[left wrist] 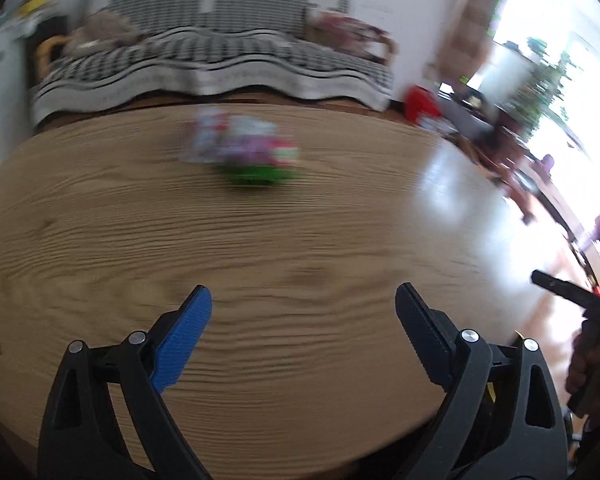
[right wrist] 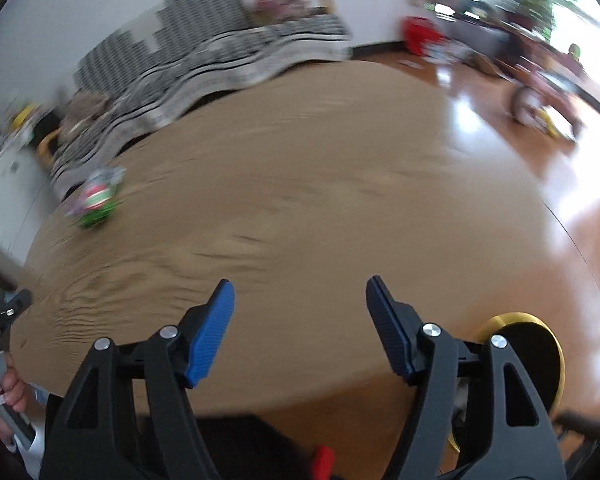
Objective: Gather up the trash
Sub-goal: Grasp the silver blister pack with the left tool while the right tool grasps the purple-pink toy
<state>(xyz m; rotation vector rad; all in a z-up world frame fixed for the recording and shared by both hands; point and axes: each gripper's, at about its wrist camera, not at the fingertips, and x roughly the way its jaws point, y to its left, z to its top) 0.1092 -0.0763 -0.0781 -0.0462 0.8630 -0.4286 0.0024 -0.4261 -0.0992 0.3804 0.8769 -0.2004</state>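
The task looks barely begun. The one piece of trash in sight, a crumpled pink, white and green snack wrapper (left wrist: 244,150), lies untouched on the far half of the oval wood-grain bench (left wrist: 100,216), near the striped sofa (left wrist: 220,52) beyond. The left tool (left wrist: 303,304) hovers low over the near edge, jaws wide and empty, well apart from the wrapper. The right tool (right wrist: 300,300) is likewise spread and empty. Reaching, gripping and depositing all remain; no bin is identifiable.

Matt wood-grain table (left wrist: 100,208), glossy crinkled plastic wrapper (left wrist: 242,146), ribbed blue-padded plastic left tongs (left wrist: 302,304).
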